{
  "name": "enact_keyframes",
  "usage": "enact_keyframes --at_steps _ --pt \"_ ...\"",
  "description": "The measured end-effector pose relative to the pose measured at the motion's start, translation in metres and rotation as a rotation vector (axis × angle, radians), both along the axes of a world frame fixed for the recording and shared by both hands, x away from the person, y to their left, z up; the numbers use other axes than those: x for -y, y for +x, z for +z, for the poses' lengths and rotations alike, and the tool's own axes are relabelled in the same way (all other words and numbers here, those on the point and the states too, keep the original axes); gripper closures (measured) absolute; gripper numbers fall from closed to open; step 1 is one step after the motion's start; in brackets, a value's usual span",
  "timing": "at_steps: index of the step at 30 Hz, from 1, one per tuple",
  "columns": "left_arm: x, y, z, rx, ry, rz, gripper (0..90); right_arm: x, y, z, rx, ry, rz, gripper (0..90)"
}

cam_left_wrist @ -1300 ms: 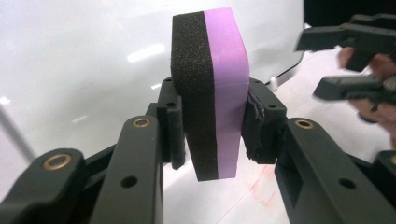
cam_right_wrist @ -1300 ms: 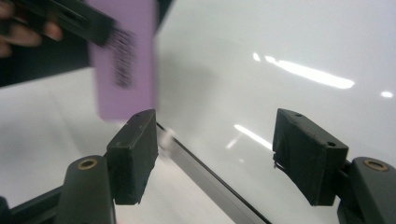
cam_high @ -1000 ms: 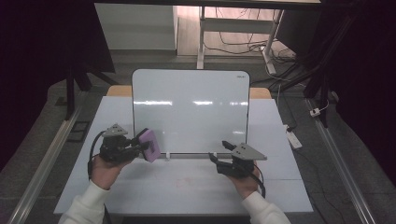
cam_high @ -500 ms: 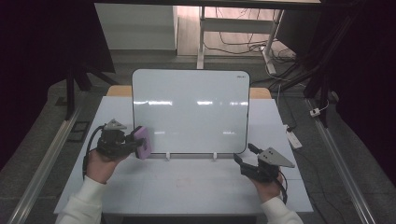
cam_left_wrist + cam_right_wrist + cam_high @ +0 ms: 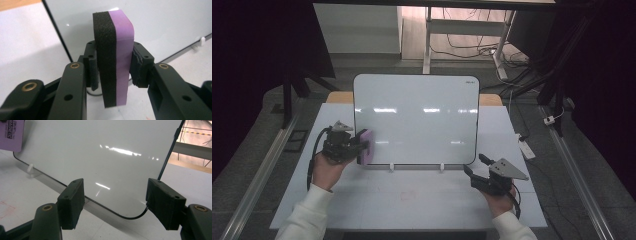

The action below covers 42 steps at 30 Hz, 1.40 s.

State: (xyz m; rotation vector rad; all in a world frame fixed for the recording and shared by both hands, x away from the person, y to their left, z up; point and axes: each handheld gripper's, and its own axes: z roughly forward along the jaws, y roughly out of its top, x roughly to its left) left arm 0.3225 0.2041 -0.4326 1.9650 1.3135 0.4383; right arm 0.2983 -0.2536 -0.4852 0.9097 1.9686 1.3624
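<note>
High view shows your left gripper (image 5: 353, 147) at the lower left corner of the whiteboard (image 5: 417, 120), with its jaws clamped on the purple whiteboard eraser (image 5: 364, 147). In the left gripper view the eraser (image 5: 113, 57) stands upright between the two pads, black felt on one side, purple body on the other, and it sits just beside the edge of the board (image 5: 162, 22).

Your right gripper (image 5: 481, 173) rests low on the white table (image 5: 412, 200), near the lower right corner of the board, and its jaws stand apart with nothing between them.

The risks, as I judge them: the board only leans on two small white clips (image 5: 391, 167), so if you press the eraser hard, it may tip backward or slide. The right gripper is not touching it, so nothing steadies it. Also the pads hold the eraser only at its middle; a strong sideways stroke can twist it in the grip. And the board's black rim may catch the felt if you come in from the side.
</note>
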Motion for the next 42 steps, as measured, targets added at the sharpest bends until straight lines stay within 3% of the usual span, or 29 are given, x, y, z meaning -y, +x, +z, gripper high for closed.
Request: enact_keyframes --at_steps 8,16,24,33,38,42 --pt "0.011 0.001 -0.008 0.064 0.024 0.018 61.9 0.000 0.000 -0.001 -0.001 -0.008 -0.003 30.5" --pt "0.015 0.002 -0.015 0.091 0.032 0.022 59.5 0.002 0.001 -0.001 -0.001 -0.005 -0.008 30.5" --pt "0.015 0.001 -0.015 0.115 0.026 0.010 48.0 0.002 0.001 -0.001 -0.001 -0.007 -0.009 30.5" --pt "0.011 -0.007 -0.010 0.158 -0.009 -0.002 38.9 0.003 0.001 -0.001 0.004 -0.005 -0.014 30.5" --pt "0.002 -0.020 -0.008 0.169 -0.040 -0.052 34.9 0.006 0.002 -0.001 0.000 -0.006 -0.016 30.6" --pt "-0.011 -0.035 -0.012 0.168 -0.094 -0.093 30.9 0.012 0.005 -0.003 -0.014 -0.014 -0.013 30.8"
